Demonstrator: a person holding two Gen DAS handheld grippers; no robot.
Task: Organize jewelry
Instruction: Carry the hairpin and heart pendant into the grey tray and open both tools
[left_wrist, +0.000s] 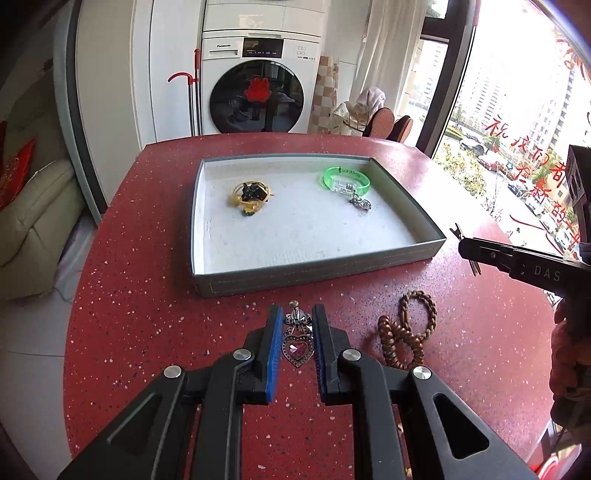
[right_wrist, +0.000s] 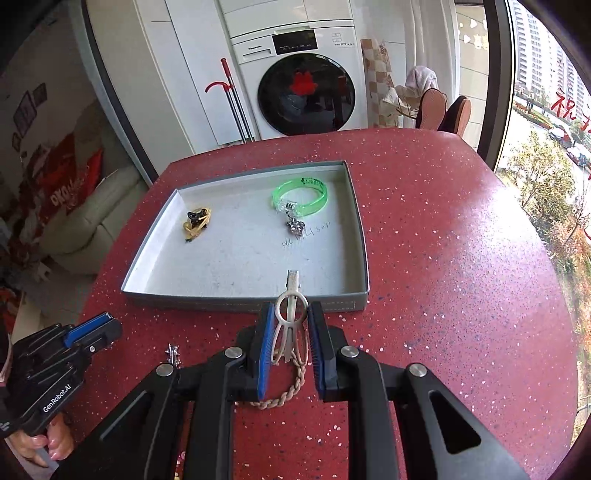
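A silver heart brooch (left_wrist: 297, 338) lies on the red desk (left_wrist: 147, 295), long axis pointing toward the grey tray (left_wrist: 317, 273), between the left gripper (left_wrist: 295, 325) fingers, which flank it without clearly pinching. The right gripper (right_wrist: 290, 325), level and tray-facing, has its fingers closed on a pale hair clip (right_wrist: 291, 314) whose tip points toward the tray.

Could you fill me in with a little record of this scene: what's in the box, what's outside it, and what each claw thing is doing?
Tray: shallow grey box on red speckled table
Inside: green translucent bangle, yellow-and-black hair tie, small silver charm
Outside: brown braided bracelet
Left gripper: around silver heart brooch
Right gripper: around pale hair clip
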